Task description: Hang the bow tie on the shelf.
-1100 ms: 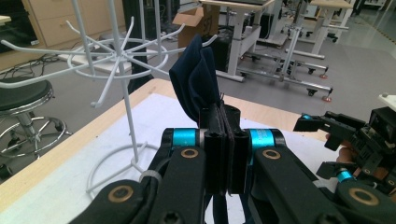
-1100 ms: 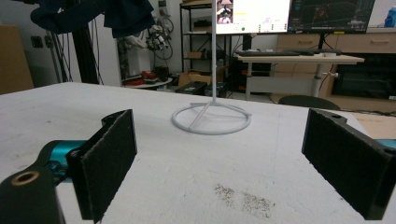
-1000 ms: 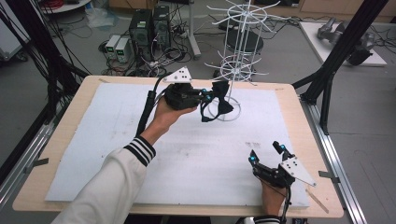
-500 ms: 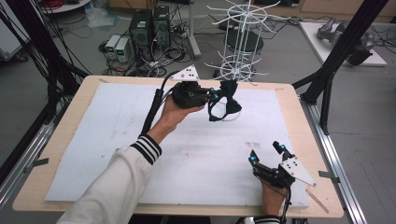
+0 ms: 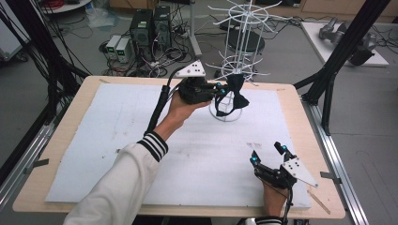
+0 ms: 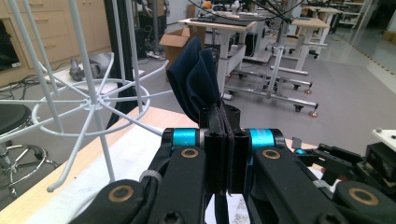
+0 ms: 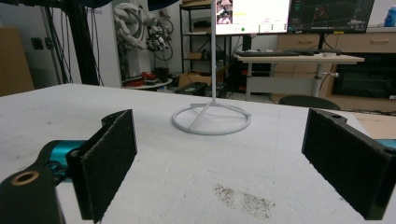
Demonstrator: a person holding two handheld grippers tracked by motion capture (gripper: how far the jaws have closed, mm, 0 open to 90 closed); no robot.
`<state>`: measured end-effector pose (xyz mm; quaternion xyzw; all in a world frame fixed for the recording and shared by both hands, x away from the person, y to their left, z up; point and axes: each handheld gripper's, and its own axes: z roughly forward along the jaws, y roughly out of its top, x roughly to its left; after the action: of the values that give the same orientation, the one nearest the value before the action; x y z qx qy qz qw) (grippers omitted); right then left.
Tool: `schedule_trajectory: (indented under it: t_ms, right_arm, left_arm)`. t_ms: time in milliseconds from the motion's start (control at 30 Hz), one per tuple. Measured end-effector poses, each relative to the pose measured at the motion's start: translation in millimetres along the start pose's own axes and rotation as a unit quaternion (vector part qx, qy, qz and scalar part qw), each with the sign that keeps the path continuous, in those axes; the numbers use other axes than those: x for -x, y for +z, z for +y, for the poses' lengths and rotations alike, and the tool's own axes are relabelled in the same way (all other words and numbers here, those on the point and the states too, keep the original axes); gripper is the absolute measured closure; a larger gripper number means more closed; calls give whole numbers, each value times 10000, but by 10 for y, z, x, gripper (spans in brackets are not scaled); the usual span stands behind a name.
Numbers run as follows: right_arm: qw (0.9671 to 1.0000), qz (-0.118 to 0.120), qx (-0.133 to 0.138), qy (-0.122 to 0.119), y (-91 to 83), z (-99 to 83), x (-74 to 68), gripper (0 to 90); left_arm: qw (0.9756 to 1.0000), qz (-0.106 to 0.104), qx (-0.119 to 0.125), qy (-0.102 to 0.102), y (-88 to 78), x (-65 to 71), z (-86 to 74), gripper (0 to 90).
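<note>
A dark navy bow tie (image 5: 236, 92) hangs from my left gripper (image 5: 219, 89), which is shut on it and held up beside the white wire display rack (image 5: 240, 44). In the left gripper view the jaws pinch the bow tie (image 6: 194, 79) between them, and the rack's wire arms (image 6: 88, 100) spread out just to the left. The tie's strap loops down in front of the rack's ring base (image 5: 228, 115). My right gripper (image 5: 268, 154) rests low at the table's front right, open and holding nothing. Its pads (image 7: 108, 158) face the rack's ring base (image 7: 211, 121) across the white mat.
A white foam mat (image 5: 117, 140) covers the wooden table (image 5: 61, 140). Black frame posts (image 5: 342, 51) stand at the right and left edges. Computers and cables (image 5: 145, 33) lie on the floor behind the table. A person's striped sleeve (image 5: 136, 164) reaches across the mat.
My left gripper has carried the bow tie to the right and a bit farther back, closer to the wire rack. The right gripper has stayed still.
</note>
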<state>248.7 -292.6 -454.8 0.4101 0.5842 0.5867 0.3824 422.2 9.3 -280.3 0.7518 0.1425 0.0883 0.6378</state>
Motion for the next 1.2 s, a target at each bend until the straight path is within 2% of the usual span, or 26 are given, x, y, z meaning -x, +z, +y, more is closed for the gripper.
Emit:
schedule_trajectory:
  t_ms: [133,267,500,633,733,1200]
  right_arm:
    - [10000,2,0,1,0,0,1,93]
    - [10000,0,6,8,-1,0,2,93]
    - [10000,6,29,5,-5,-2,2,93]
    - [10000,-2,33,35,-8,-2,2,93]
    - [10000,-2,35,33,-8,-2,5,93]
    - [10000,12,51,43,-8,-2,13,93]
  left_arm:
    - [9999,106,-49,-49,30,-33,-32,883]
    - [9999,103,-17,-131,49,-61,-52,883]
    - [9996,215,29,-158,69,-101,-55,883]
    - [9995,303,-2,-109,88,-133,-70,883]
    - [9992,358,5,-163,106,-156,-89,883]
    - [9977,641,-157,-181,154,-198,-125,883]
